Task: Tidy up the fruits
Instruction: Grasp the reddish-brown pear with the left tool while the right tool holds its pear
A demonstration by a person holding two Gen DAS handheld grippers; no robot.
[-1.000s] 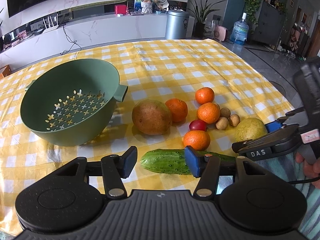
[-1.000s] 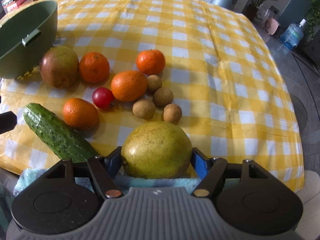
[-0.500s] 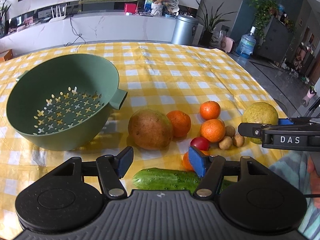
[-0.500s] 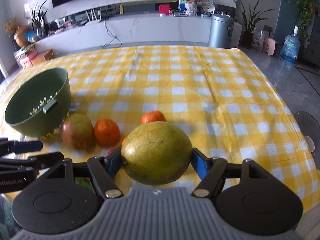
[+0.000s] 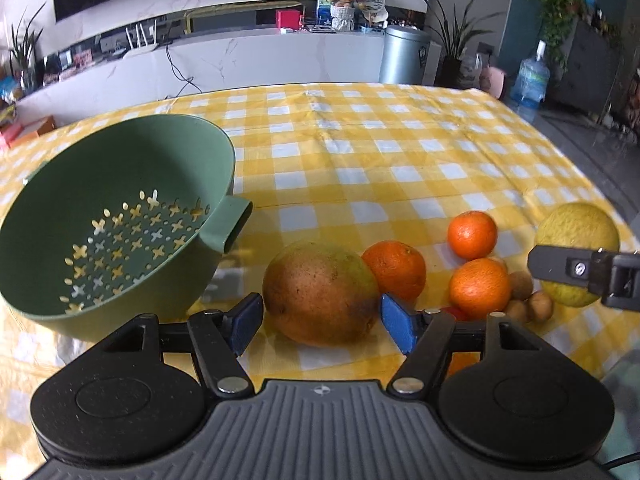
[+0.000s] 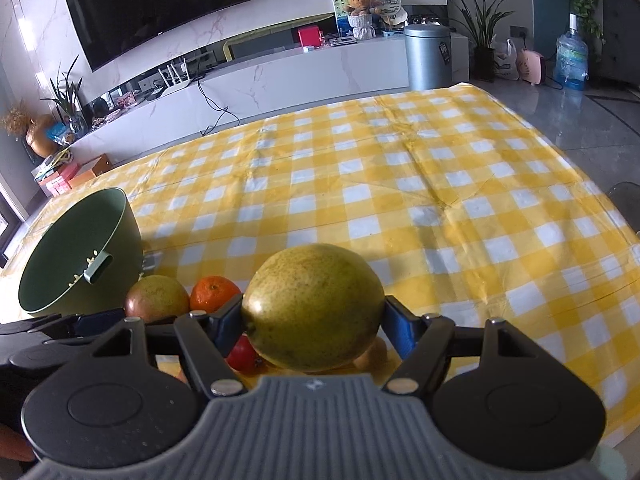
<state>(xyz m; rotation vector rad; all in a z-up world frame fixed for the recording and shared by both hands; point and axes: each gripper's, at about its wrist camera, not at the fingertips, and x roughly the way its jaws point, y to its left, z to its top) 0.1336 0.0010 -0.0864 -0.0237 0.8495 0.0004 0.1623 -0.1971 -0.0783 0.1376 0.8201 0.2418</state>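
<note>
A brown-green mango lies on the yellow checked tablecloth just right of the green colander. My left gripper is opening, its blue pads standing on either side of the mango's near end without pressing it. My right gripper is shut on a large yellow-green fruit, held above the table. That fruit and a right finger show at the right in the left wrist view. Three oranges, a red tomato and small brown fruits lie beside the mango.
The colander is tilted with its handle toward the mango. The tablecloth stretches far back, and its right edge drops to the floor. The left gripper shows at the lower left of the right wrist view.
My left gripper moved forward past the cucumber up to the mango and its jaws widened. My right gripper lifted the yellow-green fruit off the table and tilted up toward the room.
</note>
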